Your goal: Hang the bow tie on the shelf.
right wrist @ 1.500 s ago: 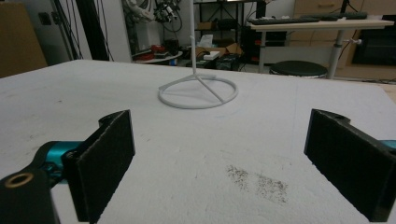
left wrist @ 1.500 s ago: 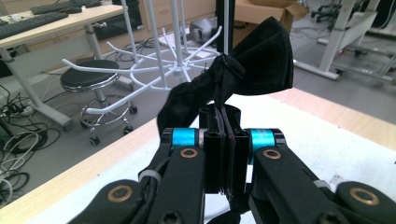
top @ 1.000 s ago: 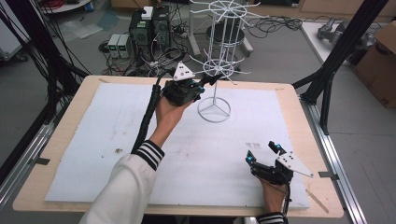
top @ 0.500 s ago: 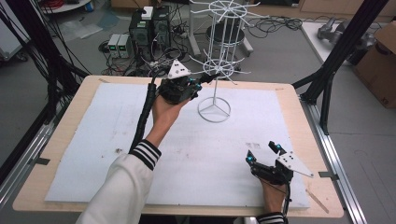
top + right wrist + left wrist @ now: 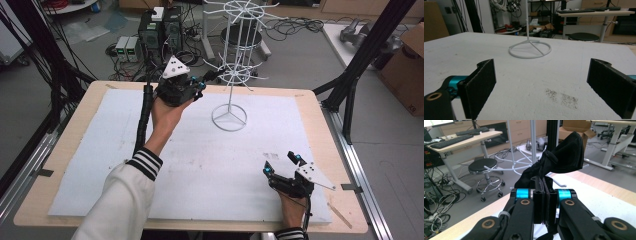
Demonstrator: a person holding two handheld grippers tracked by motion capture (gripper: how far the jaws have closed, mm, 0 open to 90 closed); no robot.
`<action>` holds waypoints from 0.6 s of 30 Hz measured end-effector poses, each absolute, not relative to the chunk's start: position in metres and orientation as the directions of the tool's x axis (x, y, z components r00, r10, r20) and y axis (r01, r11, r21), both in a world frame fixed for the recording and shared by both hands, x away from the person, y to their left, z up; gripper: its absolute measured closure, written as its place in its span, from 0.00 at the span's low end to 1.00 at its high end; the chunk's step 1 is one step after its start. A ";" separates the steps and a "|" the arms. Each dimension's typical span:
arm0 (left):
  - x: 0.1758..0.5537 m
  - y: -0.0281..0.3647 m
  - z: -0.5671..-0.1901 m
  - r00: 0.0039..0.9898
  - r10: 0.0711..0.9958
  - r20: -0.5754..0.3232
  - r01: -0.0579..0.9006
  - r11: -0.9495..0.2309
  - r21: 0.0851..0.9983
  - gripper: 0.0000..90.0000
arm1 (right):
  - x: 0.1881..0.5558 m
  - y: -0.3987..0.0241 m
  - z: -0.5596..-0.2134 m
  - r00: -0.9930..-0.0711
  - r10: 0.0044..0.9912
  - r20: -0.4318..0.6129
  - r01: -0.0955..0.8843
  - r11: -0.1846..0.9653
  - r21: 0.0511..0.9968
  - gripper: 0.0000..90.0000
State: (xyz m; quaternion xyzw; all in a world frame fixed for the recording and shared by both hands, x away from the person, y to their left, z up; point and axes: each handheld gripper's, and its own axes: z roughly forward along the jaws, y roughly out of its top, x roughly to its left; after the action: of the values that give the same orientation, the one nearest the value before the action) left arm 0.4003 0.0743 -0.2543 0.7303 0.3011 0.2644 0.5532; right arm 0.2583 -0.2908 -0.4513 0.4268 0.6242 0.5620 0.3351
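Observation:
A white wire rack (image 5: 235, 50) stands on a ring base (image 5: 229, 118) at the back middle of the table. My left gripper (image 5: 200, 82) is raised beside the rack's lower hooks (image 5: 240, 77) and is shut on a black cloth item (image 5: 212, 76). In the left gripper view the black cloth (image 5: 564, 155) bunches up above the closed jaws of the left gripper (image 5: 544, 192), with white hooks (image 5: 499, 168) just behind it. My right gripper (image 5: 281, 164) rests open at the table's near right. In the right gripper view the right gripper (image 5: 544, 85) faces the ring base (image 5: 530, 49) with nothing between its pads.
A white mat (image 5: 100, 150) covers the wooden table (image 5: 60, 150). Black frame posts (image 5: 360, 65) stand at the right and left. Behind the table are a stool (image 5: 240, 37), computer boxes (image 5: 160, 25) and floor cables. A cardboard box (image 5: 405, 65) sits at far right.
My left gripper has lifted the black cloth a little up and back, closer to the rack's lower hooks. The right gripper has not moved.

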 end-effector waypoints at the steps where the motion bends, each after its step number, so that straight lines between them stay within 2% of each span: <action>1: 0.400 0.075 -0.253 0.679 0.732 0.054 0.145 -0.205 0.968 0.98 | 0.258 -0.291 -0.451 -0.411 0.910 0.063 0.157 0.003 0.988 0.08; 10: 0.402 0.082 -0.245 0.665 0.744 0.069 0.129 -0.206 0.970 0.98 | 0.258 -0.291 -0.451 -0.411 0.910 0.061 0.156 0.004 0.988 0.08; 18: 0.418 0.081 -0.253 0.639 0.767 0.060 0.142 -0.195 0.970 0.98 | 0.258 -0.291 -0.451 -0.412 0.909 0.065 0.157 0.000 0.988 0.08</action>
State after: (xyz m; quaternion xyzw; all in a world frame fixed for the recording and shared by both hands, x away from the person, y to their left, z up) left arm 0.4181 0.0812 -0.2530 0.7189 0.3162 0.2837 0.5501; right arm 0.2578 -0.2907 -0.4513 0.4274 0.6233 0.5633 0.3340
